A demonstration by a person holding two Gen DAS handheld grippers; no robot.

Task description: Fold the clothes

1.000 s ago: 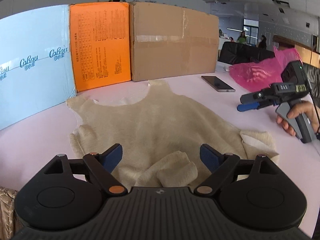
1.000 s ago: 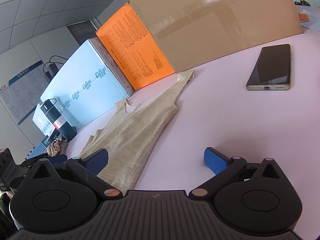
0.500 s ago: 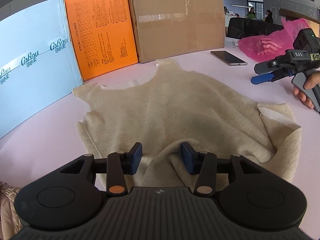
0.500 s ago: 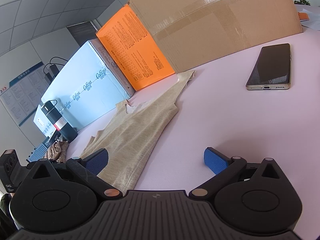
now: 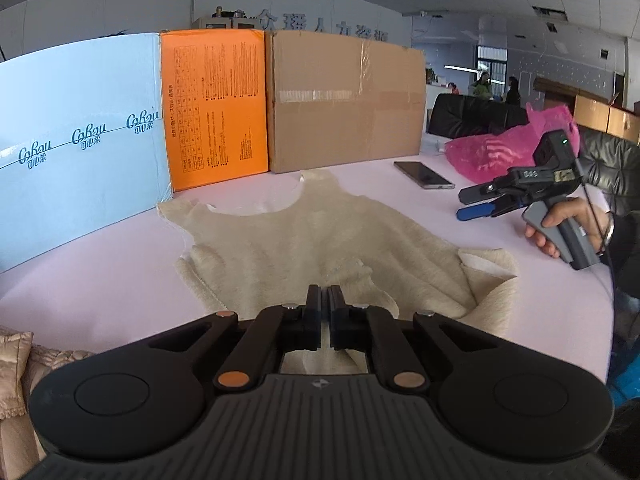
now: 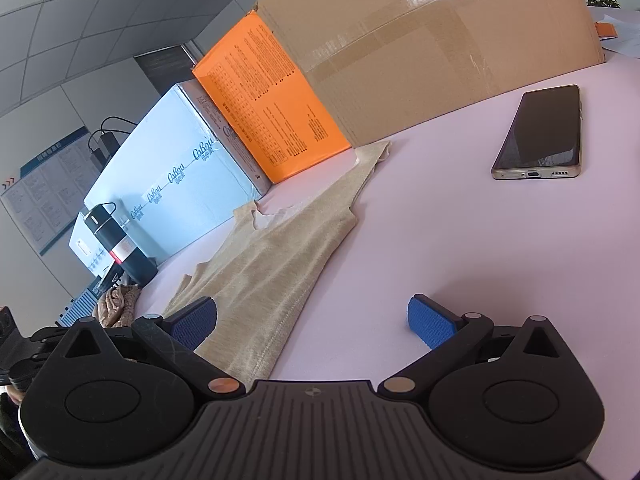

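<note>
Mostly flat beige sleeveless top (image 5: 320, 236), near hem bunched, right corner turned up

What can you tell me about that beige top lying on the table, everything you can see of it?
The beige top is a sleeveless knit with a scooped neckline and two shoulder straps, fuzzy and soft-looking. It lies spread on the pale pink table, straps toward the orange box and the cardboard box. Its near hem is rumpled, and one corner is turned over, showing a lighter inside. The left gripper has just closed on a bunched fold at the hem. The right gripper is open, one finger over the fabric's edge.
</note>
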